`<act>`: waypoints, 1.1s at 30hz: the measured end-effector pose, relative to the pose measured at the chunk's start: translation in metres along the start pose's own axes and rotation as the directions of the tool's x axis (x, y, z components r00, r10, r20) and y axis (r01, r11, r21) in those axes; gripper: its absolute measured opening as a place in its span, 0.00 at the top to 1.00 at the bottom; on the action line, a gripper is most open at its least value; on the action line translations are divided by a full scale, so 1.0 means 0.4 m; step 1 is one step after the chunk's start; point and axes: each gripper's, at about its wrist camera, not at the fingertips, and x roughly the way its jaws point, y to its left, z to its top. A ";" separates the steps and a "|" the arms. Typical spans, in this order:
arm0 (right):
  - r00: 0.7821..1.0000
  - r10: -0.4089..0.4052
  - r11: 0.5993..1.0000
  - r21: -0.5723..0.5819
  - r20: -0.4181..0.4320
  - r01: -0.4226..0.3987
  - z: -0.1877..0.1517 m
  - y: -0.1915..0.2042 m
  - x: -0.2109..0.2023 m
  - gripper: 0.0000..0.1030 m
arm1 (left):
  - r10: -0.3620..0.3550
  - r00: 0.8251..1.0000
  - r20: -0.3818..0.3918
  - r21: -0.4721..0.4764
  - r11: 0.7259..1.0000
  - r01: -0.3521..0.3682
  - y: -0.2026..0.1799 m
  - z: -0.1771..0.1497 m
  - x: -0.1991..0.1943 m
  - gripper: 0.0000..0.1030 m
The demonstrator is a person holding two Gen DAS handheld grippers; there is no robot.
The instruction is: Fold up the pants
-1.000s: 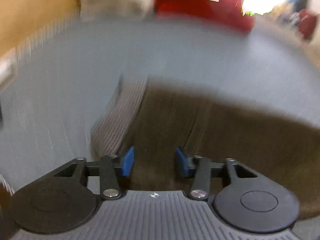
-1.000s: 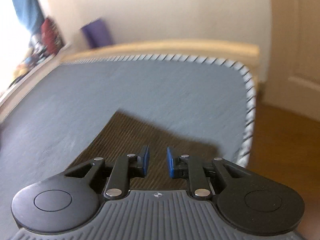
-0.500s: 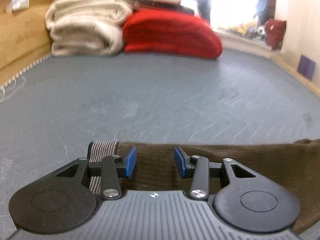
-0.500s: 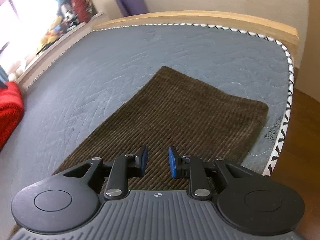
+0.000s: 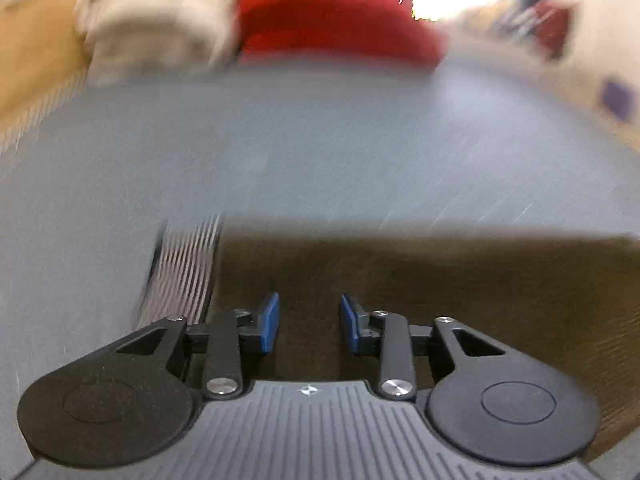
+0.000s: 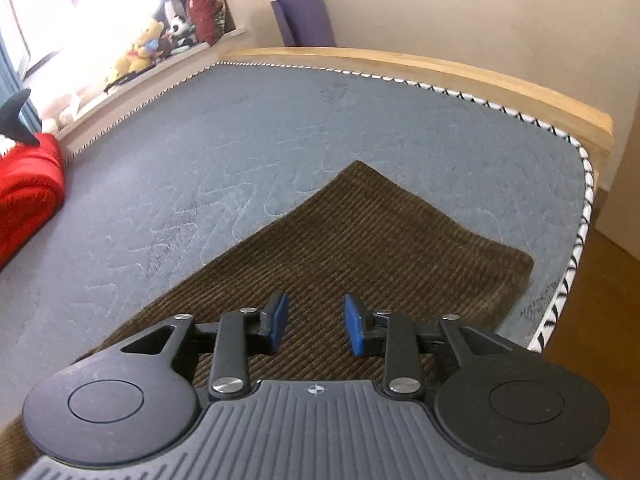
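left tool [image 5: 308, 322] narrowed, right tool [image 6: 316, 322] widened; both empty over brown pants [image 6: 380, 240].

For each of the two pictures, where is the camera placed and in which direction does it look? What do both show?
Left wrist: on the left gripper, looking down across the brown pants, past their striped waistband, toward the red blanket; jaws apart, nothing between them.
Right wrist: on the right gripper, looking along the pants toward the wooden bed frame; jaws apart, empty.
Shared: the pants, grey mattress and red blanket.
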 end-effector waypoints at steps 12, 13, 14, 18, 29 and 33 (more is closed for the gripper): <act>0.990 -0.141 0.942 0.306 -0.020 0.141 -0.034 -0.218 -0.002 0.64 | -0.228 0.969 0.094 0.170 0.963 0.210 -0.156 -0.056 -0.128 0.63; 0.988 -0.151 0.921 0.359 -0.030 0.151 -0.038 -0.248 0.001 0.63 | -0.269 0.960 0.077 0.182 0.950 0.252 -0.185 -0.062 -0.127 0.62; 0.988 -0.151 0.905 0.396 -0.037 0.153 -0.042 -0.268 0.006 0.63 | -0.311 0.949 0.046 0.192 0.935 0.298 -0.206 -0.074 -0.121 0.60; 0.989 -0.132 0.864 0.482 -0.064 0.147 -0.046 -0.309 0.042 0.61 | -0.332 0.933 -0.139 0.305 0.882 0.359 -0.271 -0.152 -0.037 0.48; 0.991 -0.121 0.808 0.573 -0.062 0.135 -0.035 -0.319 0.133 0.59 | -0.340 0.932 -0.123 0.345 0.866 0.362 -0.284 -0.166 -0.036 0.46; 0.986 -0.159 0.832 0.531 -0.050 0.161 -0.021 -0.298 0.156 0.59 | -0.345 0.930 -0.124 0.340 0.866 0.367 -0.286 -0.165 -0.046 0.46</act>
